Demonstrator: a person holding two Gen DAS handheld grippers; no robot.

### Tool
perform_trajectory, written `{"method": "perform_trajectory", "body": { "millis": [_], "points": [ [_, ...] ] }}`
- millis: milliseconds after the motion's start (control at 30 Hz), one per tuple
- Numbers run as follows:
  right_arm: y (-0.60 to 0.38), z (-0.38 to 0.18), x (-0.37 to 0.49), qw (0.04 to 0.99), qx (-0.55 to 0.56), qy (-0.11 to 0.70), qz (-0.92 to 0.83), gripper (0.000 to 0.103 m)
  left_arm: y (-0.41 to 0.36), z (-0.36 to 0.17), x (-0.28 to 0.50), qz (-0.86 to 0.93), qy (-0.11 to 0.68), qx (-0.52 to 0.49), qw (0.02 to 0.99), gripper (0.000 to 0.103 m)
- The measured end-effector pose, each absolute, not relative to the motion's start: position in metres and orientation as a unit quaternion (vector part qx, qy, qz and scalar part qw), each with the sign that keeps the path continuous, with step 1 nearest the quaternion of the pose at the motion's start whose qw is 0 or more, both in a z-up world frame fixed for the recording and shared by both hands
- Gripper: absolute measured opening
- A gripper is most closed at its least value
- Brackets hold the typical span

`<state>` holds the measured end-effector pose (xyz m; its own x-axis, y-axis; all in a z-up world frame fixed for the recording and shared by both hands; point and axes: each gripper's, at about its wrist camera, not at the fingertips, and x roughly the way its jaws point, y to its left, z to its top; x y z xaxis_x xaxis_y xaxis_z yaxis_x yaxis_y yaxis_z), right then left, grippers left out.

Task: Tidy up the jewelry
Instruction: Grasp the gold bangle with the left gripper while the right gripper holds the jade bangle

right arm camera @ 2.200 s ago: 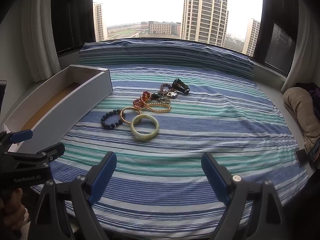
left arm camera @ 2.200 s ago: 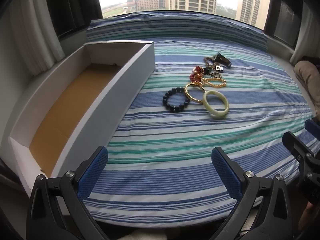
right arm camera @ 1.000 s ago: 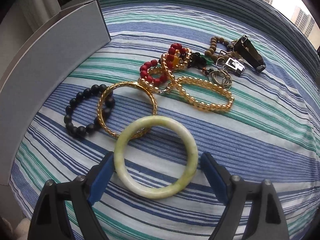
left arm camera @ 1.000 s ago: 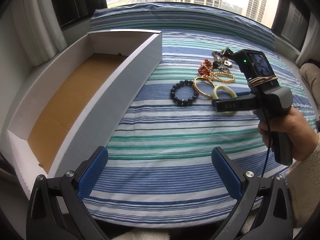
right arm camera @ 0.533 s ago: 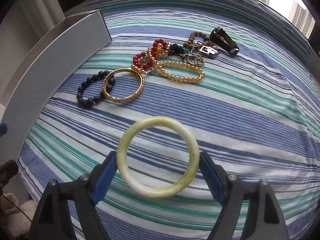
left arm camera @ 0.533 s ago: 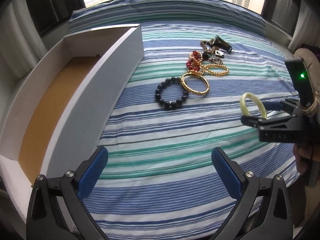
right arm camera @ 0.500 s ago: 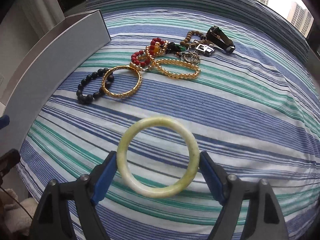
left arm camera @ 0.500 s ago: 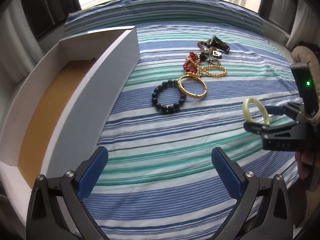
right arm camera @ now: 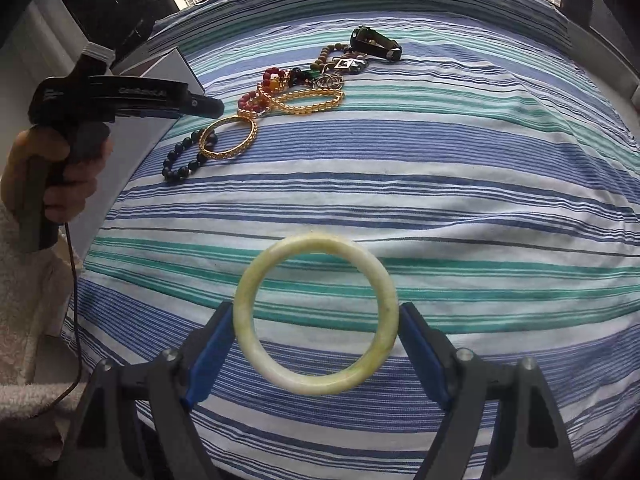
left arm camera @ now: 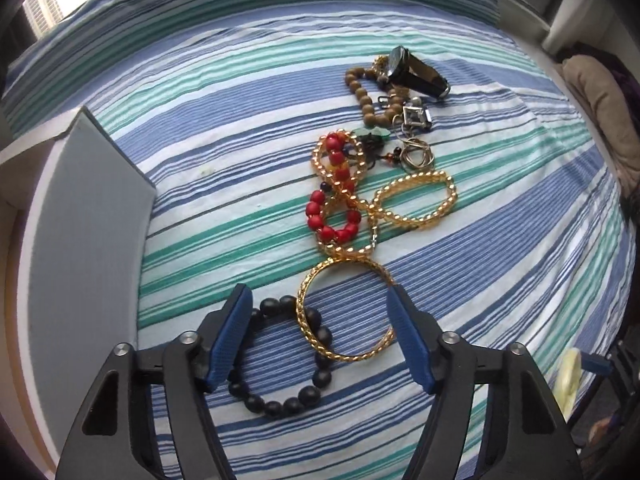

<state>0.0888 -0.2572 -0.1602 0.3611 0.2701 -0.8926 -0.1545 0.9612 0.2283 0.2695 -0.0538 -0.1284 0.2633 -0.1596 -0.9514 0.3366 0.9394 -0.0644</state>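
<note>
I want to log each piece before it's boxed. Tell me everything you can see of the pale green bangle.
The pale green bangle is a smooth, solid ring, jade-like, creamy with yellow-green mottling, unbroken as far as shown. It is held above the striped bedspread, clamped across its width by the blue pads of the right tongs, its opening facing the camera. Only the pads touch it. It is well apart from the other jewelry. In the left wrist view only a sliver shows.

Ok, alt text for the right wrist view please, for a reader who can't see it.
The right claw grips a pale green jade bangle by its outer rim, lifted above a blue, teal and white striped bedspread. Farther back lie a gold bangle, beaded bracelets and a watch, with a hand holding the left claw's handle.
</note>
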Motion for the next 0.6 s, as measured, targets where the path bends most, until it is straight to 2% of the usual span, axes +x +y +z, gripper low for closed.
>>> {"method": "perform_trajectory", "body": {
  "millis": [100, 167, 200, 233, 267, 600],
  "points": [
    [-0.261, -0.154, 0.085, 0.828, 0.057, 0.543, 0.127, 0.083, -0.061, -0.144, 0.276, -0.150, 0.600, 0.102, 0.779, 0.055],
    [-0.262, -0.151, 0.085, 0.831, 0.060, 0.538, 0.127, 0.083, -0.064, -0.149, 0.277, -0.148, 0.600, 0.115, 0.778, 0.033],
    [-0.263, -0.150, 0.085, 0.833, 0.061, 0.536, 0.126, 0.083, -0.065, -0.148, 0.277, -0.149, 0.592, 0.114, 0.784, 0.028],
    [-0.263, -0.149, 0.084, 0.834, 0.061, 0.534, 0.125, 0.083, -0.065, -0.148, 0.278, -0.145, 0.591, 0.115, 0.785, 0.012],
    [-0.263, -0.148, 0.084, 0.834, 0.061, 0.533, 0.125, 0.083, -0.066, -0.148, 0.278, -0.143, 0.590, 0.111, 0.787, 0.007],
    [-0.253, -0.144, 0.089, 0.836, 0.058, 0.530, 0.130, 0.083, -0.015, -0.093, 0.229, -0.134, 0.552, -0.015, 0.823, 0.004]
  ]
}}
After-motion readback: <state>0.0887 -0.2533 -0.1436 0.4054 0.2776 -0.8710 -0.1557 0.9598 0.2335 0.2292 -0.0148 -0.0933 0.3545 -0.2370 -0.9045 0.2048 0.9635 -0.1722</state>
